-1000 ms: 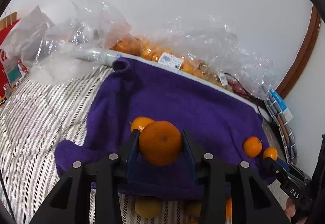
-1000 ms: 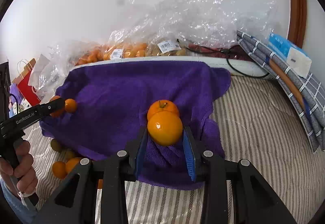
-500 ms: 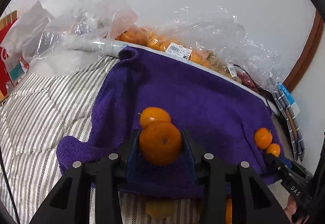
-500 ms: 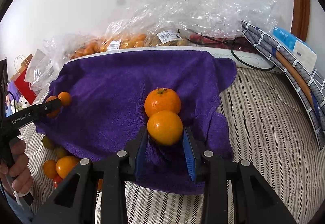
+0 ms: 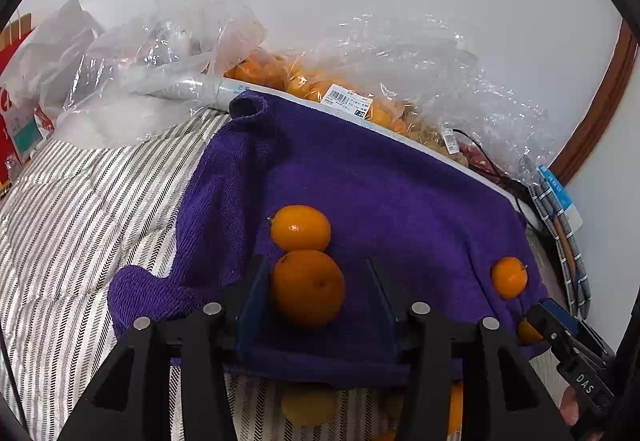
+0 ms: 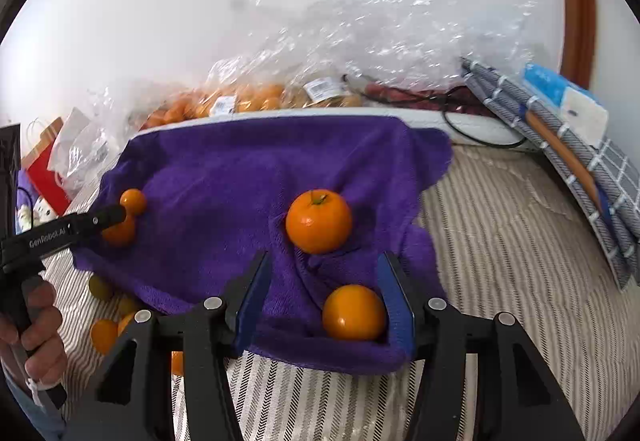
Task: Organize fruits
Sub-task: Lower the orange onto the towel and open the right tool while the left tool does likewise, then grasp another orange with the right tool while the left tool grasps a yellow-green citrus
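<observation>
A purple towel [image 5: 380, 201] [image 6: 240, 181] lies spread on striped bedding. My left gripper [image 5: 316, 263] has its jaws opening; an orange [image 5: 308, 287] rests on the towel between them, clear of the right pad. A second orange [image 5: 300, 227] sits just behind it. My right gripper [image 6: 325, 257] is also opening, and a smooth orange [image 6: 354, 311] lies on the towel against its right pad, far from the left one. A stemmed orange [image 6: 319, 221] sits beyond it. The left gripper [image 6: 108, 217] shows at the towel's left edge, the right gripper [image 5: 560, 329] at its right edge.
Clear plastic bags of oranges [image 5: 304, 81] line the wall behind the towel. Loose small fruits [image 6: 104, 333] [image 5: 308, 407] lie on the striped bedding [image 5: 80, 221] off the towel's near edge. A folded checked cloth [image 6: 580, 169], a black cable [image 6: 480, 137] and a red bag [image 6: 44, 169] flank the towel.
Both grippers' jaws have spread apart and let go of their oranges, which now rest on the towel. The right one's orange has dropped lower, against the right pad.
</observation>
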